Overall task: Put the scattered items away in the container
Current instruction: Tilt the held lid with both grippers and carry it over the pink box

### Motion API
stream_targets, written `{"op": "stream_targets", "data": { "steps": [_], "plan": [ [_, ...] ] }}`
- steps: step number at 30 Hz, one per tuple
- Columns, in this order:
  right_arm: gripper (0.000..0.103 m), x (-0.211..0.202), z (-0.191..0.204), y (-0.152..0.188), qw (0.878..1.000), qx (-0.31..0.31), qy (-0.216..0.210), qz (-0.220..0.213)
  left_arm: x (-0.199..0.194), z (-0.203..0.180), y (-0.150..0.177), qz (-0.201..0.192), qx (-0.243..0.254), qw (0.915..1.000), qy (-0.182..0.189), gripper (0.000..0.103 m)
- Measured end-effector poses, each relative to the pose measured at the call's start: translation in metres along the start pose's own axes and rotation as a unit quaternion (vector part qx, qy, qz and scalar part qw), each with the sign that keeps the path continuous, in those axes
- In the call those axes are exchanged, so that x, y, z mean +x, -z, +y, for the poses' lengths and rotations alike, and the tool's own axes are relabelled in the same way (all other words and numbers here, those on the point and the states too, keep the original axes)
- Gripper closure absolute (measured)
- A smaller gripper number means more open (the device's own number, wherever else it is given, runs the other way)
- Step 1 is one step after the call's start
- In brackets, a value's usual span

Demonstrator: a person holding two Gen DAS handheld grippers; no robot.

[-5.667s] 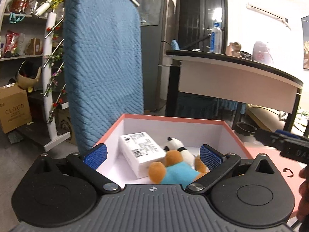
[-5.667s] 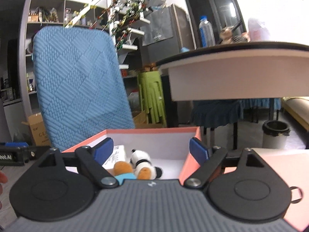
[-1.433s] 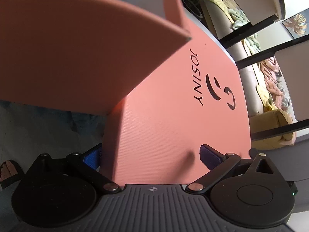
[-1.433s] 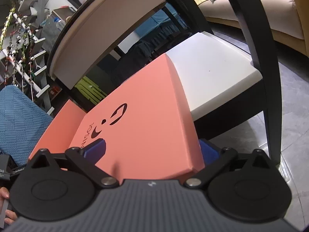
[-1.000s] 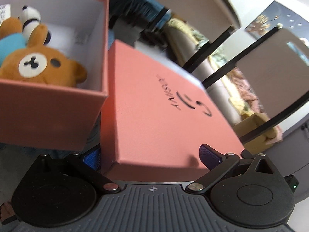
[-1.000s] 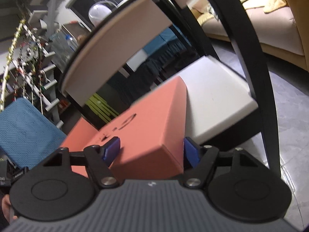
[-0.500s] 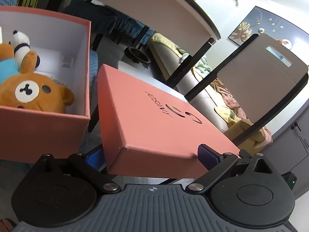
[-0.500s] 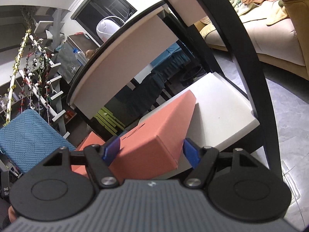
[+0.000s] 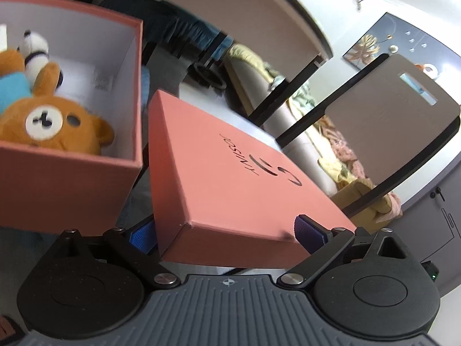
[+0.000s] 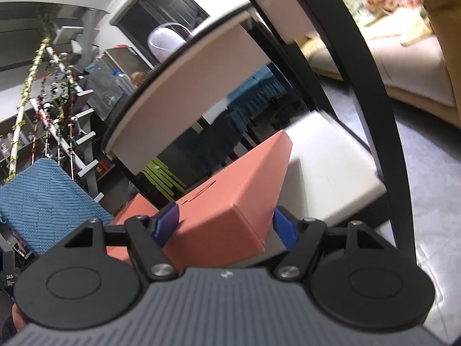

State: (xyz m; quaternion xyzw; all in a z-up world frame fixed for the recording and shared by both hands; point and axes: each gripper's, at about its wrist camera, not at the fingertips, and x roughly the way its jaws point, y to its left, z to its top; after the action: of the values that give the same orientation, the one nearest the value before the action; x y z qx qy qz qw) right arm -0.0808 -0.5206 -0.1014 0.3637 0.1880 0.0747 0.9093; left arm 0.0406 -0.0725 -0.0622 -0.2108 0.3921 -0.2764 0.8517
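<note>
The lid [image 9: 224,173] was held up and tilted, just beside the open box [image 9: 69,190]; the left gripper [image 9: 227,230] had its jaws spread wide around one end of the lid, with the blue pads at the lid's two sides, and whether they pressed hard could not be told; the right gripper [image 10: 224,225] had its jaws on the other end, one pad on top and one at the side, so it looked like it pinched a corner; the bear [image 9: 54,124] and the small panda [image 9: 34,49] sat inside the box, and the bear's head came up close to the rim; the toys were already in, so the lid likely came next; the lid could slip, because a slanted grip on a smooth corner is weak; the two grippers could pull it crooked, and then one edge would catch on the box wall; the bear's head could get squashed or stop the lid from going down; a push from the lid could knock the box off the seat [image 10: 331,173]
</note>
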Motion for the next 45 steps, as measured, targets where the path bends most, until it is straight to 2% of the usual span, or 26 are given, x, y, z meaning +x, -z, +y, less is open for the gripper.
{"op": "stream_targets", "data": {
  "steps": [4,8,11,13,14,15,16,17,19,22,25,35,45],
  "plan": [
    [0.031,0.003,-0.01,0.007,1.0,0.006,-0.007,0.016,0.003,0.005,0.002,0.008,-0.008,0.9999,-0.005,0.005],
    [0.031,0.008,-0.018,0.012,1.0,0.008,-0.003,0.028,0.013,0.021,0.002,0.028,-0.064,0.9976,-0.003,0.005],
    [0.025,0.016,-0.03,0.017,0.999,0.038,-0.009,0.037,0.021,0.035,0.0,0.043,-0.112,0.9928,-0.003,0.005],
    [0.023,0.022,-0.039,0.021,0.998,0.055,-0.016,0.038,0.026,0.039,0.0,0.047,-0.123,0.9912,-0.009,0.007],
    [0.023,0.024,-0.041,0.022,0.998,0.056,-0.016,0.037,0.027,0.038,0.0,0.045,-0.116,0.9919,-0.022,0.01],
    [0.026,0.026,-0.041,0.023,0.998,0.053,-0.016,0.036,0.026,0.035,0.0,0.039,-0.105,0.993,-0.037,0.017],
    [0.033,0.027,-0.04,0.023,0.998,0.048,-0.015,0.033,0.025,0.033,0.0,0.031,-0.094,0.9938,-0.051,0.023],
    [0.037,0.026,-0.038,0.022,0.999,0.04,-0.014,0.028,0.023,0.031,0.0,0.021,-0.085,0.9944,-0.059,0.023],
    [0.04,0.022,-0.035,0.017,0.999,0.034,-0.023,0.018,0.015,0.028,-0.002,-0.002,-0.079,0.9956,-0.051,0.024],
    [0.04,0.012,-0.025,0.01,0.999,0.024,-0.039,0.002,0.005,0.024,-0.004,-0.023,-0.074,0.9963,-0.038,0.024],
    [0.04,0.001,-0.014,0.002,0.999,0.012,-0.042,-0.01,-0.001,0.022,-0.006,-0.028,-0.074,0.9967,-0.021,0.024],
    [0.04,-0.03,0.016,-0.011,0.996,-0.032,-0.063,-0.053,-0.031,0.002,-0.014,-0.078,-0.031,0.9963,0.018,0.024],
    [0.04,-0.022,0.052,-0.011,0.993,-0.049,-0.084,-0.063,-0.062,0.014,-0.022,-0.109,-0.035,0.9933,0.015,0.024]
  ]
}}
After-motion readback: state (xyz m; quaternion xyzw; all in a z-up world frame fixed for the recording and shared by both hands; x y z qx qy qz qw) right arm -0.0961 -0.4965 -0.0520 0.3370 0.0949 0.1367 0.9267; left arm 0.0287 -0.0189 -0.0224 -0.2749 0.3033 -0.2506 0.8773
